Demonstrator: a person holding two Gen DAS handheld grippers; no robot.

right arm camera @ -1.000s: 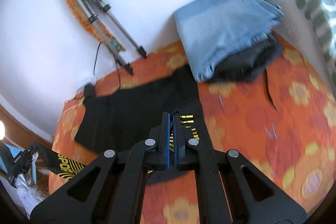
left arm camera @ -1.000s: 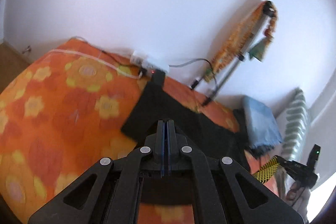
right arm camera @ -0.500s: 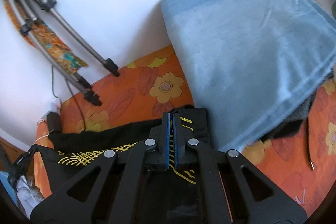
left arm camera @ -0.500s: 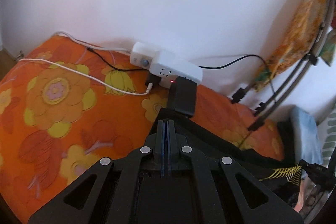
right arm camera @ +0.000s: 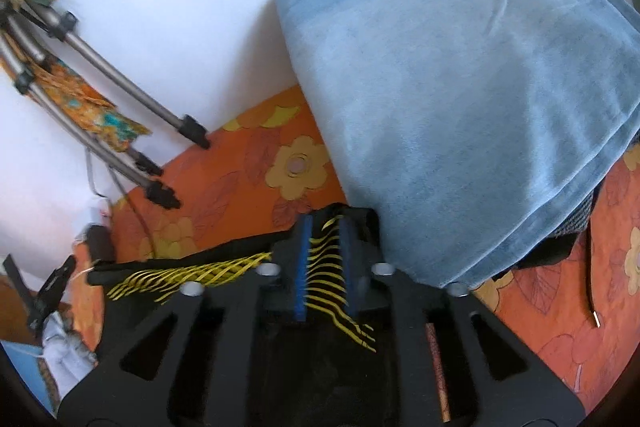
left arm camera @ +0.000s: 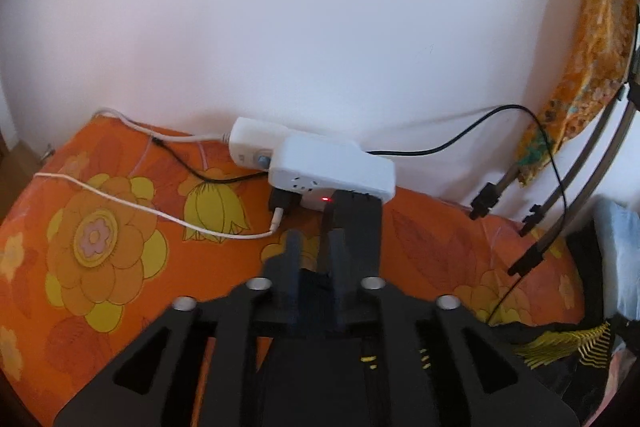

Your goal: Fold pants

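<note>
With both tools parted, let the pants at frame bottom settle flat before you withdraw.

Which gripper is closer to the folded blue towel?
Right. The right gripper sits beside the blue towel, over the black pants. The left gripper faces the power strip, far from it.

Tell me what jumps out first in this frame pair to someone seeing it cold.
Probably the orange floral bedspread filling both views, with a white power strip against the wall straight ahead of the left gripper. In the right wrist view, a big folded blue cloth looms just beyond the right gripper, whose open jaws straddle black pants with yellow stripes.
</note>
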